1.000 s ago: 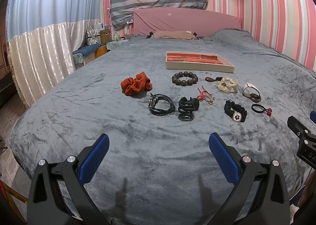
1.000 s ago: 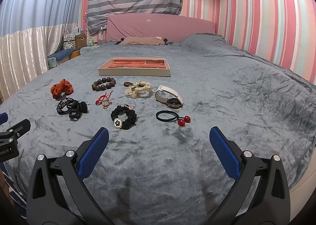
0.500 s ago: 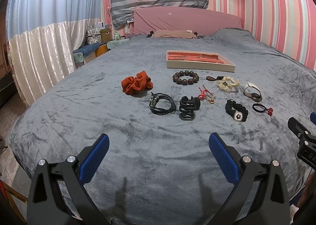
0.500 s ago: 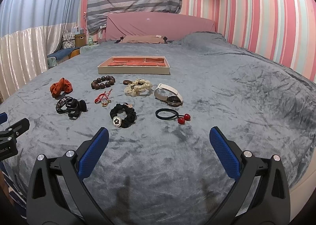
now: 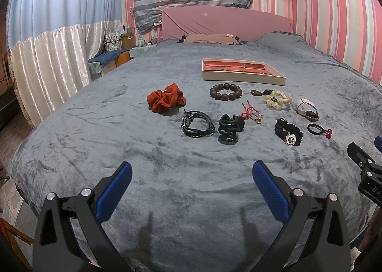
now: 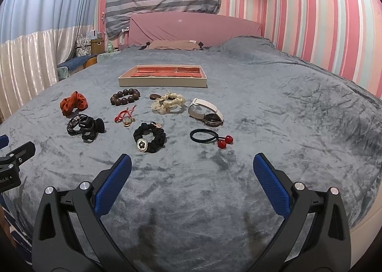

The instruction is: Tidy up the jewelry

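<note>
A beige tray (image 5: 243,78) (image 6: 162,82) with red lining lies mid-bed. In front of it are spread an orange scrunchie (image 5: 166,100) (image 6: 73,102), a dark bead bracelet (image 5: 225,91) (image 6: 125,96), a cream scrunchie (image 5: 277,99) (image 6: 168,103), a white-strapped watch (image 5: 307,108) (image 6: 207,112), a red cord bracelet (image 5: 250,113) (image 6: 124,115), black cords (image 5: 197,124), a black claw clip (image 5: 229,128) (image 6: 92,127), a black scrunchie with a brooch (image 5: 288,132) (image 6: 149,138) and a black tie with red beads (image 5: 318,129) (image 6: 210,137). My left gripper (image 5: 191,176) and right gripper (image 6: 192,169) hang open, short of them all.
The grey velvet blanket (image 5: 119,152) covers the whole bed, with its front edge just under me. A pink headboard (image 5: 226,22) and a striped cloth stand at the far end. Curtains and boxes line the left side; a striped wall (image 6: 322,21) is on the right.
Both grippers have edged slightly forward toward the jewelry. Nothing on the bed has moved.
</note>
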